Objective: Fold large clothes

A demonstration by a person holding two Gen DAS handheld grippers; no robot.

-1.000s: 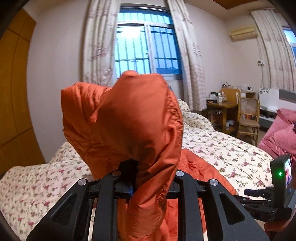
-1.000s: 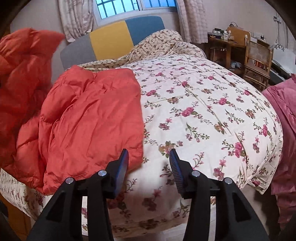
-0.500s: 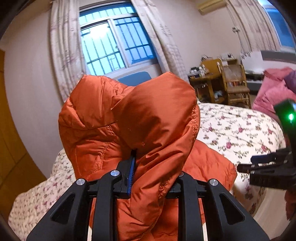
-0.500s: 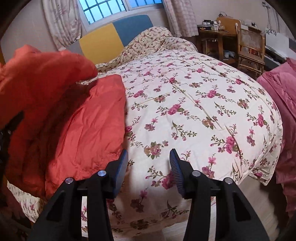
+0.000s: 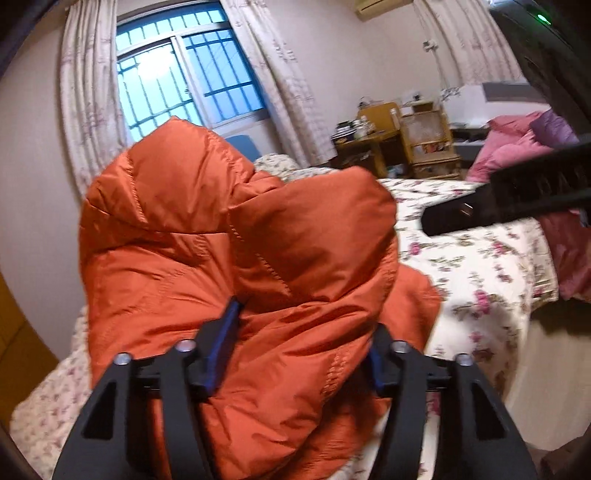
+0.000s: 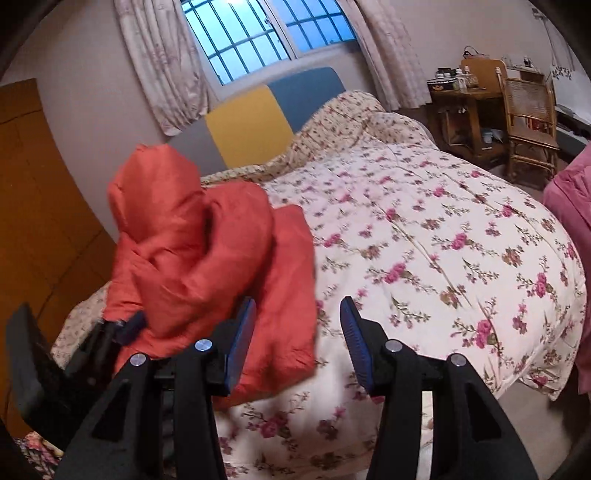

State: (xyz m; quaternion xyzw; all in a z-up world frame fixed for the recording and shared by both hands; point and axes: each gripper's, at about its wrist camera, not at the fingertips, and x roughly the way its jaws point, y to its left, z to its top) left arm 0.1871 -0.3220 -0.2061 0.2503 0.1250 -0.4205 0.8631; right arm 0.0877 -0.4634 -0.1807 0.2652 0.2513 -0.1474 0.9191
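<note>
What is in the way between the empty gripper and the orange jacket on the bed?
Nothing visible. The right gripper hangs open just past the orange jacket, only flowered quilt ahead. The left gripper is opening, jacket still between its fingers.

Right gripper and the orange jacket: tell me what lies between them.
Nothing: in the right wrist view the right gripper hangs open right beside the orange jacket.

A home bedroom: floral-quilted bed [image 6: 424, 229], curtained window [image 6: 266, 33].

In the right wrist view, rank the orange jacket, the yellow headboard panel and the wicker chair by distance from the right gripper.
1. Orange jacket, just left of the right gripper.
2. Yellow headboard panel, at the bed's head.
3. Wicker chair, far right, roughly level with the headboard; a close call.
</note>
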